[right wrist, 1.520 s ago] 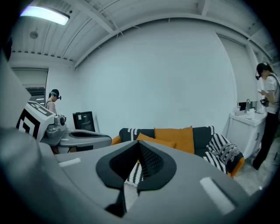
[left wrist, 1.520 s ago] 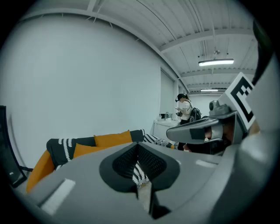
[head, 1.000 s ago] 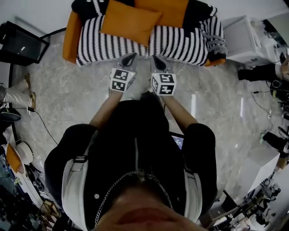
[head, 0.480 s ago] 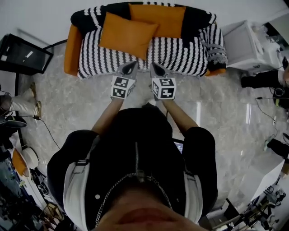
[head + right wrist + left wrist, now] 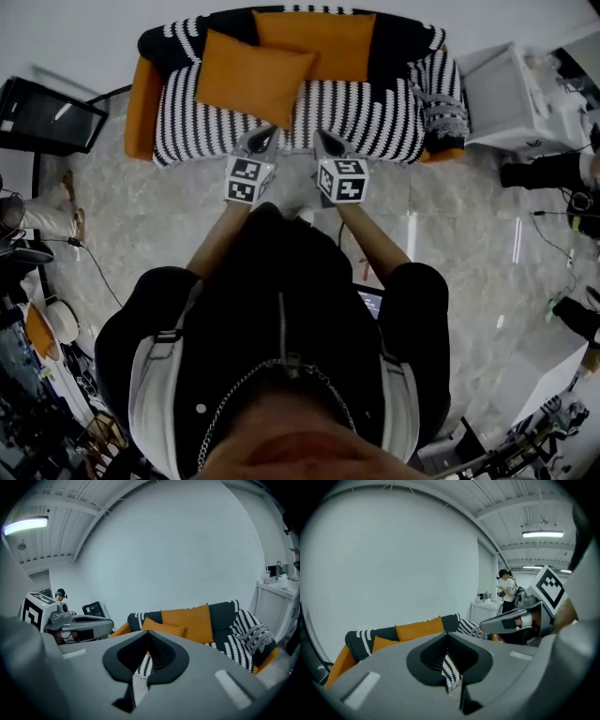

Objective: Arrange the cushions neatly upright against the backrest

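Marble floor [image 5: 169, 206] lies before the sofa [image 5: 375, 108]. At its front edge hover left claw [image 5: 260, 141] and right claw [image 5: 328, 142], both closed and empty. On the seat's left lies the tilted cushion [image 5: 248, 80]; the back cushion [image 5: 314, 42] stands against the backrest [image 5: 403, 37]. Best to open wide, pinch the tilted cushion's corners and stand it beside the other.

Pale marble-look floor [image 5: 169, 216], glossy w/ light streaks. Plain white wall [image 5: 393, 550] behind b/w striped sofa [image 5: 375, 108] w/ orange arms. White cabinet [image 5: 502, 89] just beside its right end, dark screen [image 5: 47, 117] on left. Ceiling strip light [image 5: 543, 534] lit.
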`<act>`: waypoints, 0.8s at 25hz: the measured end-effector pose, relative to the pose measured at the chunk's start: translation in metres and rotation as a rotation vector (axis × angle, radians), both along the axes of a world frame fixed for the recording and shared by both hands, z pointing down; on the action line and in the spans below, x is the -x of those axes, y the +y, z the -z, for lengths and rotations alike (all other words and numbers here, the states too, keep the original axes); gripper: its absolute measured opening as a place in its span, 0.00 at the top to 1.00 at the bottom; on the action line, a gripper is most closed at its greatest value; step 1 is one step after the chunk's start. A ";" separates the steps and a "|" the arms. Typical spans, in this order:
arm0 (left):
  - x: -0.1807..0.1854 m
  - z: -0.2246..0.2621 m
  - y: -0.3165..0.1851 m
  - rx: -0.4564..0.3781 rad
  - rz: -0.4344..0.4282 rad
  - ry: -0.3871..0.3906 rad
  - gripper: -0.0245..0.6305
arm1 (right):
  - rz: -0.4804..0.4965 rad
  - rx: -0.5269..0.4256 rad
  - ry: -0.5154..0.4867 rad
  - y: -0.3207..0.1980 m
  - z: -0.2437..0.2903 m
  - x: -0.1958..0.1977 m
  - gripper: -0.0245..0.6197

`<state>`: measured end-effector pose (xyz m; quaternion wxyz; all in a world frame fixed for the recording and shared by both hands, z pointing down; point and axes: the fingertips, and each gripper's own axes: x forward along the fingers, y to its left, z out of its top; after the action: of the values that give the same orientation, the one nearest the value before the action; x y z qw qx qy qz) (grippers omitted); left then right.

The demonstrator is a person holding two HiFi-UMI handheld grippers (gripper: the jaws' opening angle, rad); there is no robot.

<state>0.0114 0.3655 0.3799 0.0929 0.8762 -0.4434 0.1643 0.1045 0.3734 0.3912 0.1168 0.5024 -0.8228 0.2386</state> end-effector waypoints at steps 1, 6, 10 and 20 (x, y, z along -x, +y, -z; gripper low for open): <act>-0.002 -0.001 -0.003 0.004 0.003 -0.001 0.95 | -0.002 0.004 -0.003 -0.003 -0.002 -0.004 0.96; -0.009 -0.005 -0.024 0.001 0.018 -0.002 0.95 | -0.003 0.015 0.000 -0.020 -0.006 -0.014 0.96; -0.016 -0.012 -0.047 0.005 0.022 0.005 0.95 | -0.006 0.005 0.009 -0.039 -0.010 -0.022 0.96; -0.036 -0.032 -0.143 0.037 -0.009 0.020 0.95 | -0.010 0.020 0.042 -0.134 -0.022 -0.033 0.96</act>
<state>0.0478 0.2225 0.4121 0.1128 0.8779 -0.4356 0.1638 0.1377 0.2395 0.4131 0.1380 0.5103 -0.8152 0.2368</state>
